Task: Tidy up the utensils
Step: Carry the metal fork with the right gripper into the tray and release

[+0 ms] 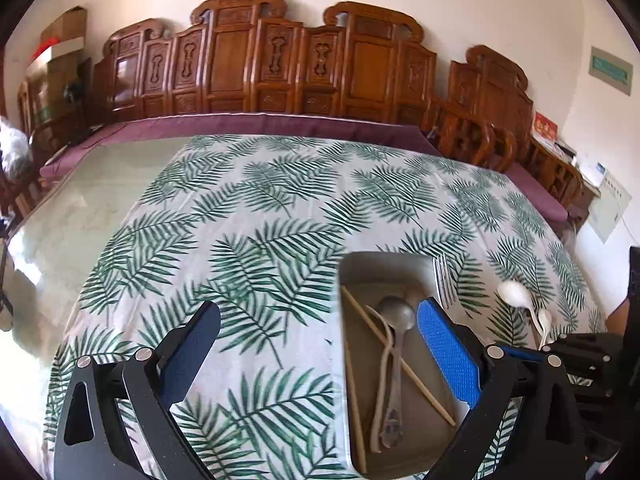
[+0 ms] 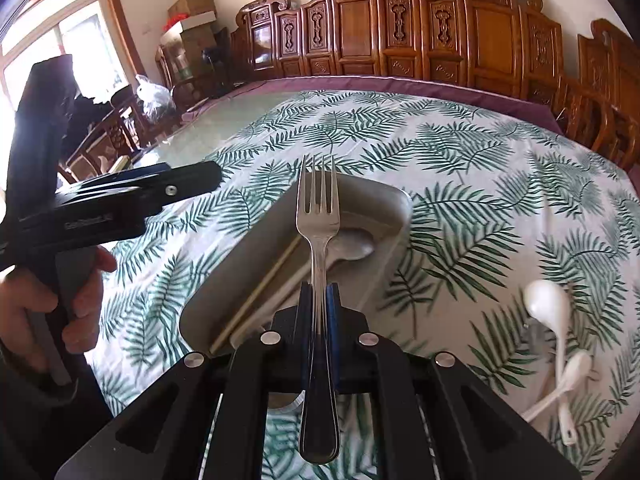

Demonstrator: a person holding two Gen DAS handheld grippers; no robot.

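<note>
A grey tray [image 1: 384,268] lies on the leaf-print cloth and holds a metal spoon [image 1: 396,316], a pale spoon [image 1: 382,364] and wooden chopsticks [image 1: 400,364]. My left gripper [image 1: 320,332] stands wide open above the cloth, its right finger over the tray, nothing between the pads. My right gripper [image 2: 318,292] is shut on a steel fork [image 2: 318,216], tines pointing forward above the tray [image 2: 256,248] and the metal spoon [image 2: 352,244]. The fork's tines [image 1: 442,276] show at the tray's right side. White spoons [image 2: 548,304] lie on the cloth to the right.
The tablecloth [image 1: 260,208] covers most of a glass-topped table [image 1: 80,208]. Carved wooden chairs [image 1: 280,60] line the far edge. A person's hand [image 2: 80,292] holds the left gripper's handle at the left of the right wrist view. Boxes [image 2: 192,12] stand in the far corner.
</note>
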